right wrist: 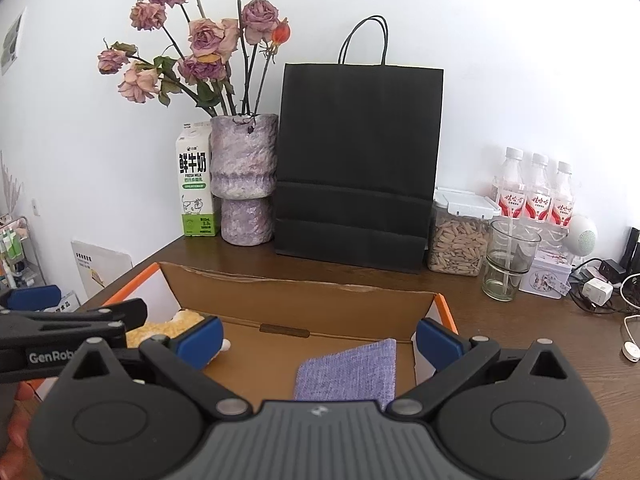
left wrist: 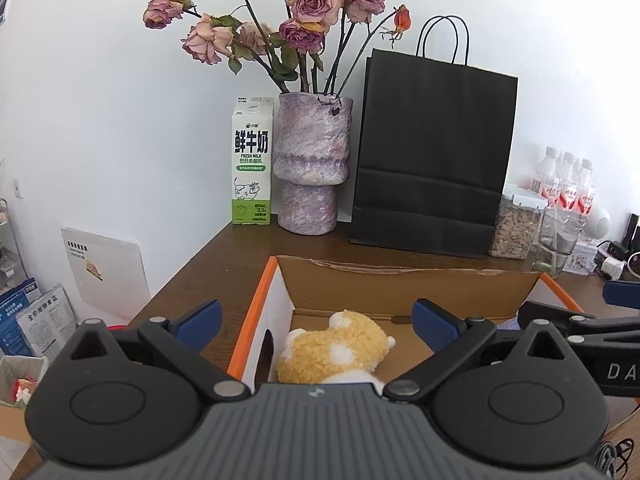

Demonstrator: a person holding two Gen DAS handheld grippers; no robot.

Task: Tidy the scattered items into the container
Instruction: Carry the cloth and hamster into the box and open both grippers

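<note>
Presently, in the left wrist view, the left gripper point(left wrist: 316, 322) stands spread to its widest with nothing between its blue pads, poised over the near end of the open brown cardboard box with orange edging point(left wrist: 400, 280). A fluffy yellow-and-white plush toy point(left wrist: 340, 350) lies on the box floor at 6 o'clock of the frame, below the gap, apart from both pads. The right gripper's black arm enters at 3 o'clock. Behind the box on the dark wooden counter point(left wrist: 224, 256), at 12 o'clock, stand a green-and-white milk carton point(left wrist: 252, 160), a mottled purple vase of dried roses point(left wrist: 312, 160) and a black paper carrier bag point(left wrist: 432, 152).

In the right wrist view, the right gripper point(right wrist: 318, 340) is likewise fully spread and empty. A folded lilac woven cloth point(right wrist: 352, 372) lies flat in the box at 6 o'clock, under the gap and untouched. The plush toy shows at 9 o'clock, partly hidden by the left gripper.

Judgement: both items appear deposited, so the placing step looks complete. No loose item is visible on the counter; the next move calls for lifting both grippers clear of the box walls and checking for strays.
</note>
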